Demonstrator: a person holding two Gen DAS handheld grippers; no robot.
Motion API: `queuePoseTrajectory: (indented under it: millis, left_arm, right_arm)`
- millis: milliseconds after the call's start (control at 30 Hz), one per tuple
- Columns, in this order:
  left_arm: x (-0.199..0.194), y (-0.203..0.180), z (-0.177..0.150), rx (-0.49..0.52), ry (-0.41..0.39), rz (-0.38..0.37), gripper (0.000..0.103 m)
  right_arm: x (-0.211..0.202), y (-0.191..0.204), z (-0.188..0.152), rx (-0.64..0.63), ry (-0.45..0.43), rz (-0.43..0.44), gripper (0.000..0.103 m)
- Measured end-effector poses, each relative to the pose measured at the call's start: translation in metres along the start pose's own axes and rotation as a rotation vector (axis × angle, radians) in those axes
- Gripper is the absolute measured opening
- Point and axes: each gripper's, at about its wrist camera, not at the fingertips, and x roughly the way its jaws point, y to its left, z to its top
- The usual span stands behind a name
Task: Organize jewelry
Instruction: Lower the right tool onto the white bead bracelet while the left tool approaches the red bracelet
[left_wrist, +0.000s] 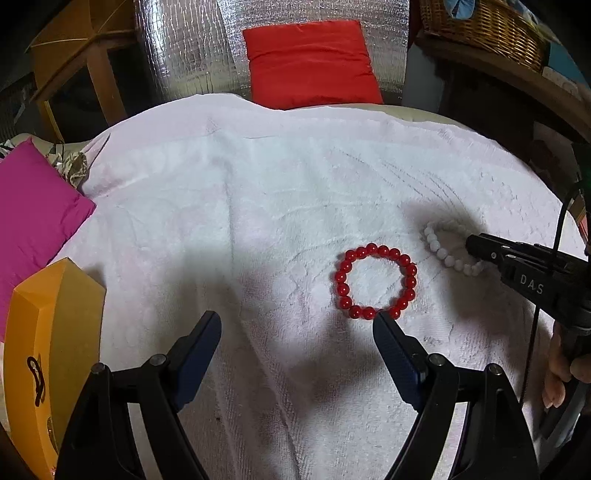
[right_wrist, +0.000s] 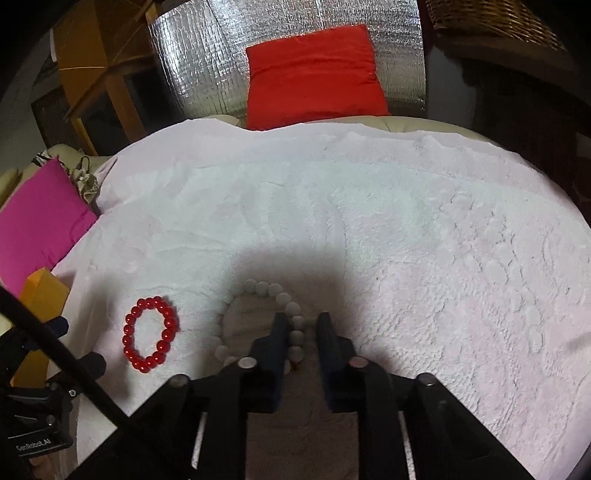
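Left claw (left_wrist: 297, 319) wide open, holding nothing. Red bracelet (left_wrist: 376, 286) flat on white towel (left_wrist: 258, 192), just ahead of left claw's right finger, tip close to beads; cannot tell if touching. Orange box (left_wrist: 51, 347) left of left claw, at towel edge.

Right claw (right_wrist: 302, 321) narrow, fingers on both sides of white bracelet (right_wrist: 258, 317) beads. Cannot tell if squeezing yet. White bracelet on towel, just right of red bracelet. Red pillow (left_wrist: 312, 62) far ahead, pink pillow (left_wrist: 33, 210) far left.
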Motion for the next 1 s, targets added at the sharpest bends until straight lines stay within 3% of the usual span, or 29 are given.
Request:
queuePoseTrajectory:
  millis: [300, 667, 1000]
  left_arm:
    - [-0.002, -0.002, 0.000, 0.014, -0.004, 0.017, 0.085]
    - [-0.002, -0.003, 0.000, 0.009, -0.020, 0.035, 0.085]
    - [0.001, -0.021, 0.009, 0.043, -0.071, -0.001, 0.085]
  right_arm:
    - [-0.006, -0.001, -0.004, -0.014, 0.027, 0.007, 0.012]
    - [-0.020, 0.009, -0.015, -0.068, 0.052, -0.062, 0.012]
    - [-0.019, 0.009, -0.018, -0.092, 0.050, -0.098, 0.012]
